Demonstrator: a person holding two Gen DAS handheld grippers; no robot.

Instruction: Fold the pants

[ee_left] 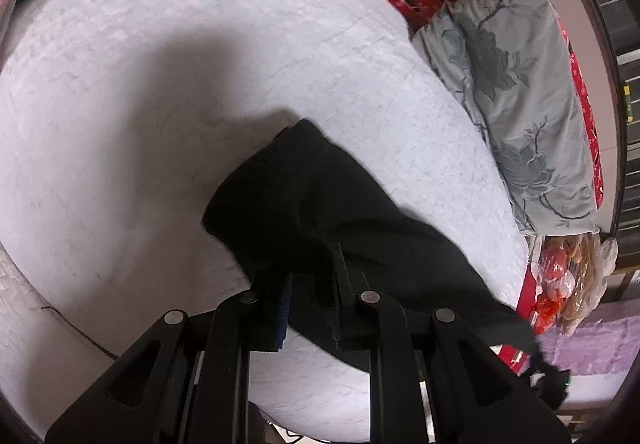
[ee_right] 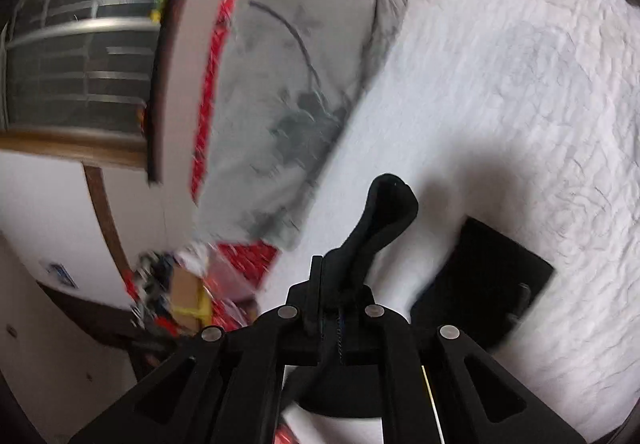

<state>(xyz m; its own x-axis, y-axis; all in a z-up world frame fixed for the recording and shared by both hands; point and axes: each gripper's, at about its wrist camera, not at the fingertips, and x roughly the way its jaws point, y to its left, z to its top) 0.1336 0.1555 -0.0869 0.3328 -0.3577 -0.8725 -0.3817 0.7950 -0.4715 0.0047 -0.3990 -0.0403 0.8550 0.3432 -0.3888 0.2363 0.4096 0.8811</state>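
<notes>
Left wrist view: the left claw (ee_left: 310, 286) is clenched on a bunched edge of the black fabric pants (ee_left: 320, 203), which trail off to the right across the white quilted bed cover (ee_left: 200, 43) toward the bed's edge. In the right wrist view the right claw (ee_right: 334, 308) is pinched tight on another part of the pants (ee_right: 380, 211), a fold of cloth standing up past its tips. The grey floral pillow (ee_left: 520, 83) lies well apart. Judged step: both ends are gripped, lifted for the fold. Next calls for carrying the two held edges together evenly and laying them flat on the bed without twisting
</notes>
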